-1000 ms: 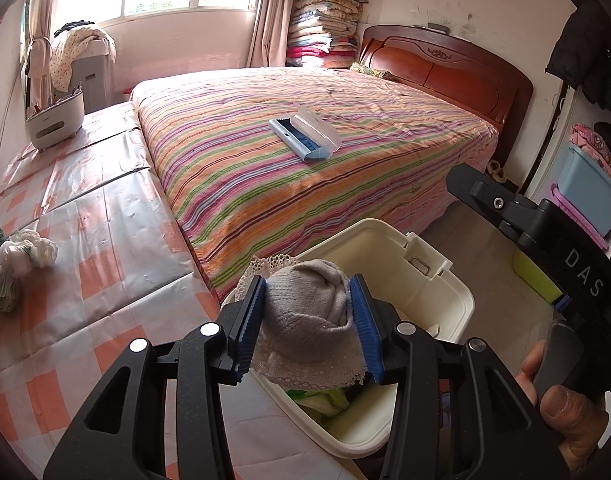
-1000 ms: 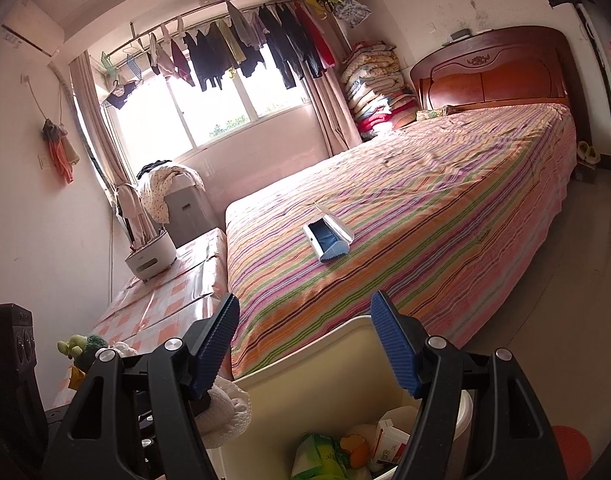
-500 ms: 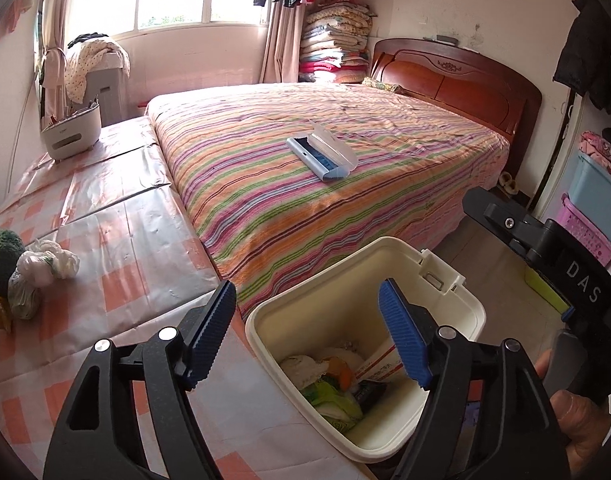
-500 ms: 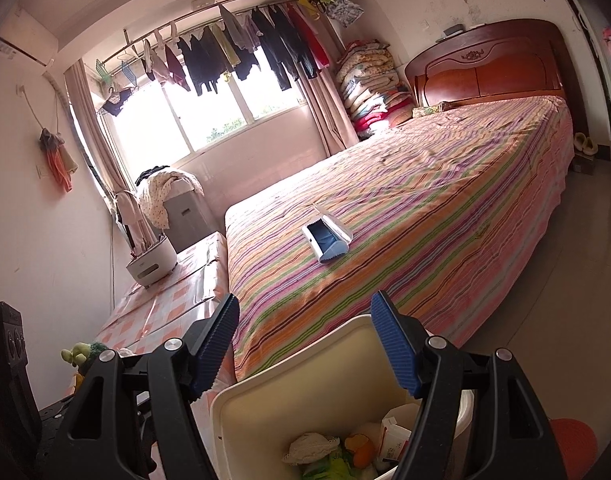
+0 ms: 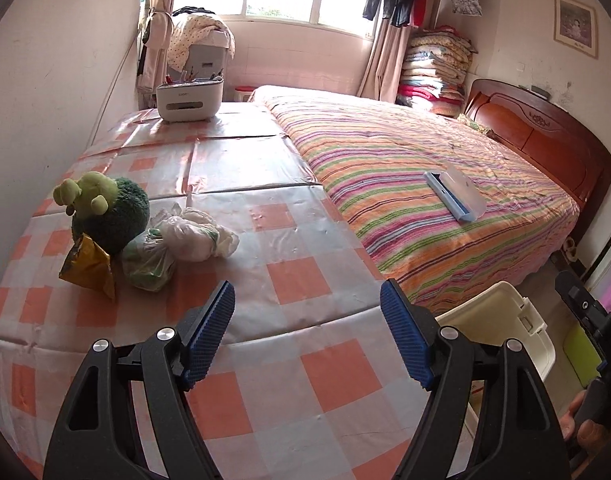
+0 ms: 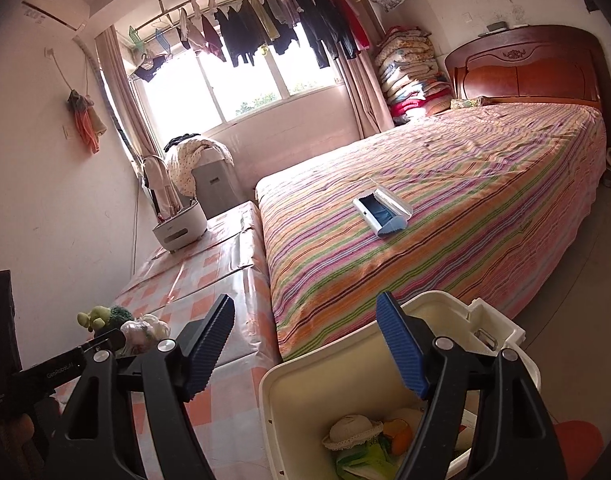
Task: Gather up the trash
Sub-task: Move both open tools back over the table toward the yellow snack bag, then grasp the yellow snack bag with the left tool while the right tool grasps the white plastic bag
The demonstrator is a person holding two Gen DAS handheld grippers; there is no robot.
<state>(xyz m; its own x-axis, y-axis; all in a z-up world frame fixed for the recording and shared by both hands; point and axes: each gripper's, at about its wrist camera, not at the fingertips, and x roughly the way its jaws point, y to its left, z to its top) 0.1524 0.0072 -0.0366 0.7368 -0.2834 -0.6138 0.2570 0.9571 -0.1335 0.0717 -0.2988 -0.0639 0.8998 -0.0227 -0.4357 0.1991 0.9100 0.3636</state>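
The left tongs (image 5: 307,336) are released and hold nothing above the checked table (image 5: 289,276); at left of frame lie white and green bagged trash (image 5: 177,246) and a yellow wrapper (image 5: 87,268) against a green plush toy (image 5: 105,212). The right tongs (image 6: 305,350), also released, hover above the cream bin (image 6: 329,388), lower right, with a small knitted hat (image 6: 351,432) inside.

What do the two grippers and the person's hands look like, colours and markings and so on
Both the left gripper and right gripper have black plastic arms with cut-out slots, silver round bolts and ribbed blue pads on the jaws. White lettering marks each body where the other camera catches it. A bare hand shows, with no sleeve visible.
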